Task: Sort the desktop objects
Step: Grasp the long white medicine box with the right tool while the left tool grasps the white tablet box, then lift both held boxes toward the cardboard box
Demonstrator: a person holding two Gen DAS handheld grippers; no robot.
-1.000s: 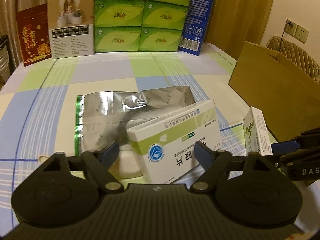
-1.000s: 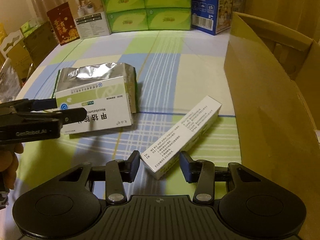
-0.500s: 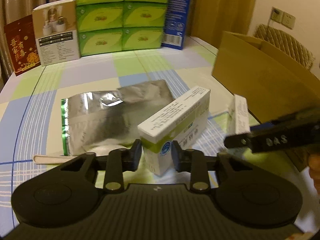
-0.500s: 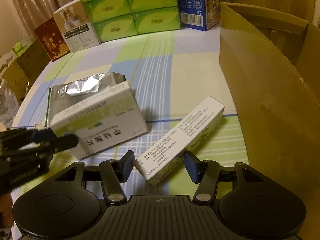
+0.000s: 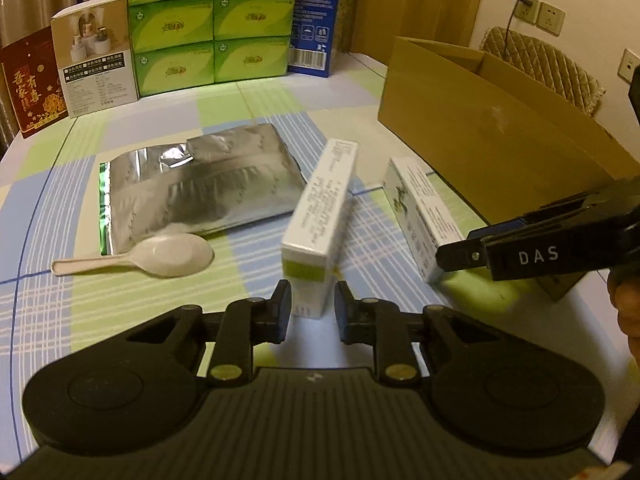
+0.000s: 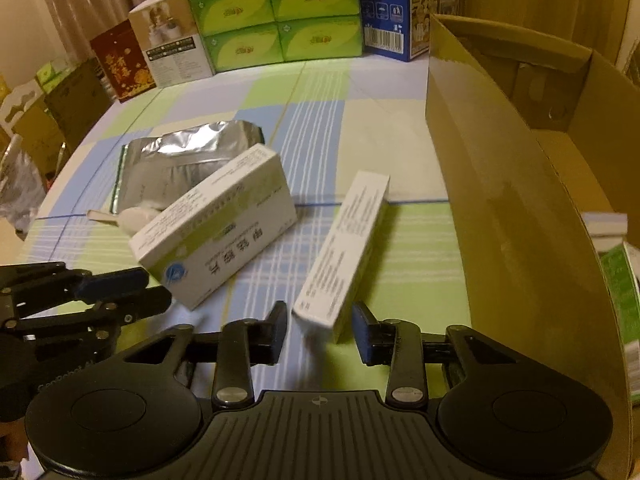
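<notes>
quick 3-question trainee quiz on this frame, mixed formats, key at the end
1. True or false: the plastic spoon lies inside the cardboard carton.
2. What sits between the fingers of the left claw? A: foil pouch. B: wide medicine box. C: plastic spoon.
3. Fill in: in the right wrist view, the slim box lies between the wide medicine box and the ____.

Key: 1 false, it lies on the table by the foil pouch; 2 B; 3 cardboard carton.
</notes>
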